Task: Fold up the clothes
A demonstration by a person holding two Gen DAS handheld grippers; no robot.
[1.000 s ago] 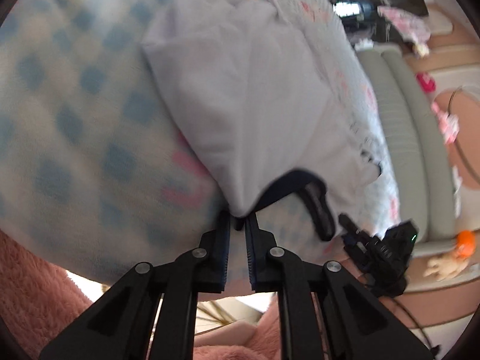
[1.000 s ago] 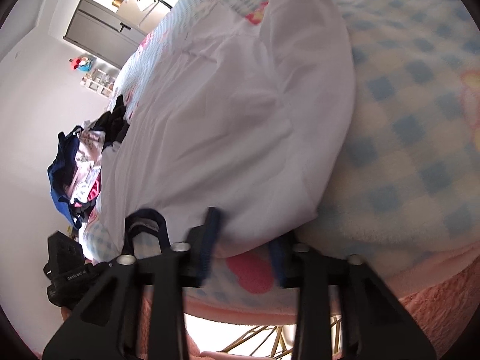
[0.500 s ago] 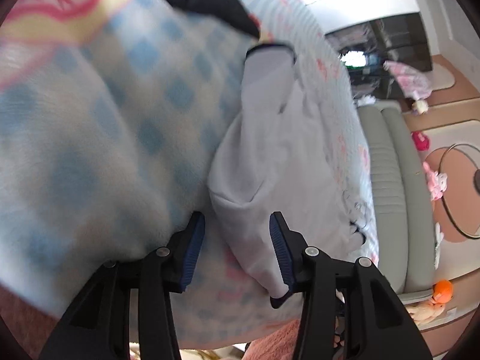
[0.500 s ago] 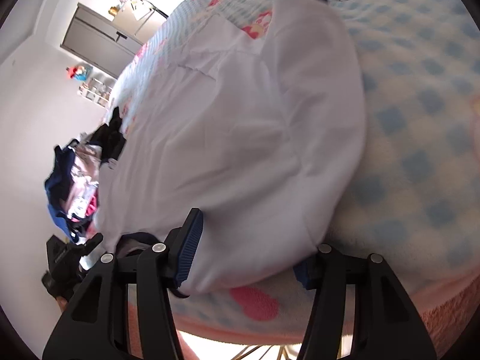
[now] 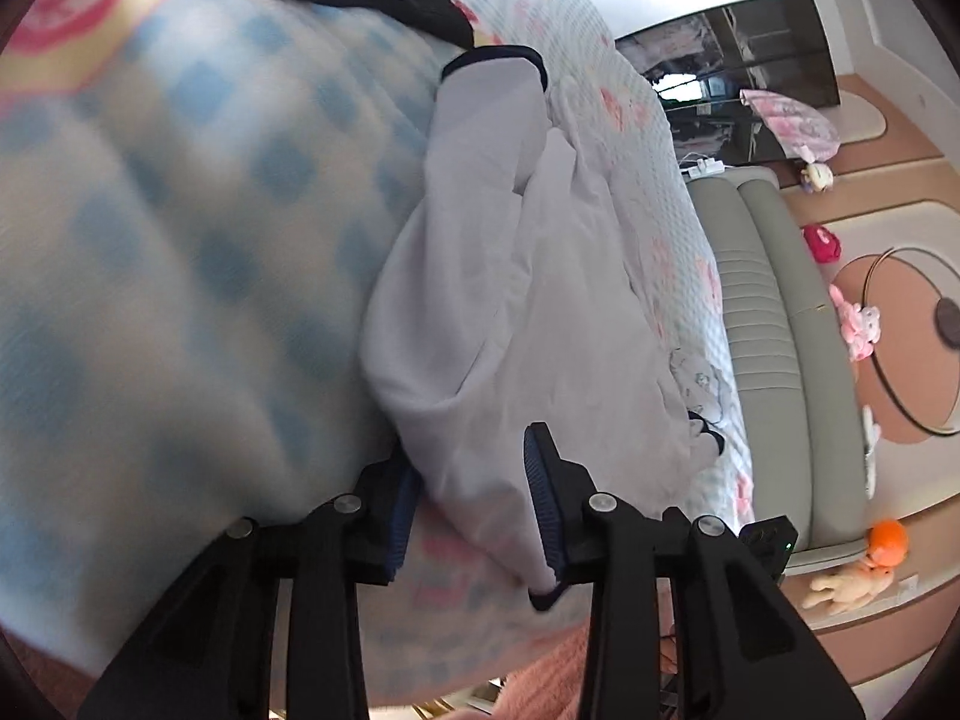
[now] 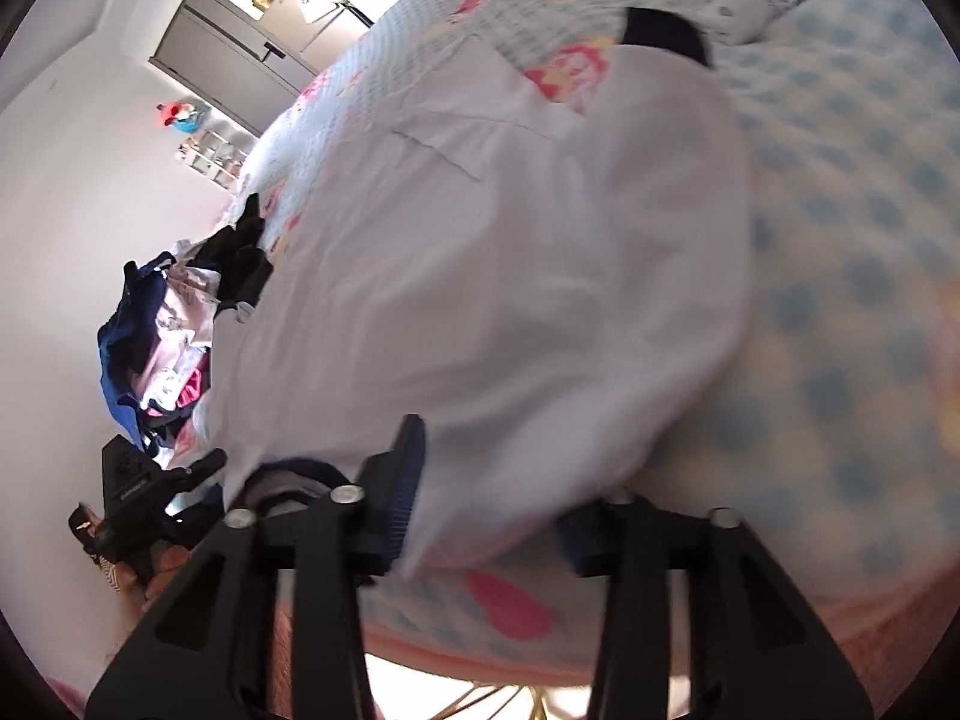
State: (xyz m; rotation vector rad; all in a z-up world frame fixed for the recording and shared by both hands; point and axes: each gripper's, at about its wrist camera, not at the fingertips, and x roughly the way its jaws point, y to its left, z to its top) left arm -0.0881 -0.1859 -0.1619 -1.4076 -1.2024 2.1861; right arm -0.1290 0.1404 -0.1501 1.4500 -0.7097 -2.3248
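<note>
1. Two grippers are seen at a white garment [image 5: 528, 300] spread on a checked blanket [image 5: 180, 240].
2. The left gripper [image 5: 471, 498] is closing, garment fold between unpressed pads.
3. The right gripper [image 6: 492, 498] is closing likewise around the hem.

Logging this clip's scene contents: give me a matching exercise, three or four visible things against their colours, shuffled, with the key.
Things:
1. garment
2. blanket
3. sleeve cuff
4. ball on the floor

Colours:
A. orange
B. blue and cream checks
C. white
D. dark navy

Pairs: 1-C, 2-B, 3-D, 4-A
</note>
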